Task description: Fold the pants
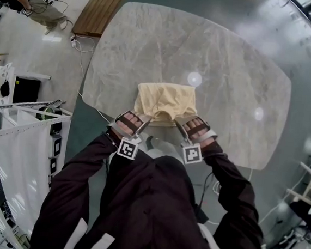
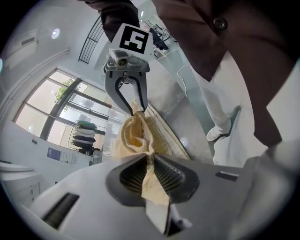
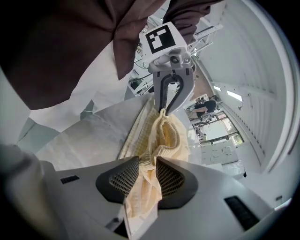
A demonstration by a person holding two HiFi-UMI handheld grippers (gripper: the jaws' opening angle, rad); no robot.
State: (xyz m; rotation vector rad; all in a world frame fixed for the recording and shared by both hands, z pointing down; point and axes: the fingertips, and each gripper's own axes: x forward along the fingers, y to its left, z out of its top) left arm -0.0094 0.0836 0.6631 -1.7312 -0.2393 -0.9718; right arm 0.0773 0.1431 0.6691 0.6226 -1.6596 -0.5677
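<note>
Marble table (image 1: 231, 74) fills most of the floor space, and the yellow pants (image 1: 165, 100) lie bunched at its near edge, right in front of the person. The left gripper (image 2: 149, 157) is clamped on one corner of the cloth. The right gripper (image 3: 147, 161) pinches a thicker wad at the other corner. To fold cleanly, I'd say both should hold the edge taut between them, lift together, and carry it evenly across the table so no crease forms.

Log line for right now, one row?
pants: cream, on marble table | left gripper: clamped on pants edge | right gripper: clamped on pants edge
</note>
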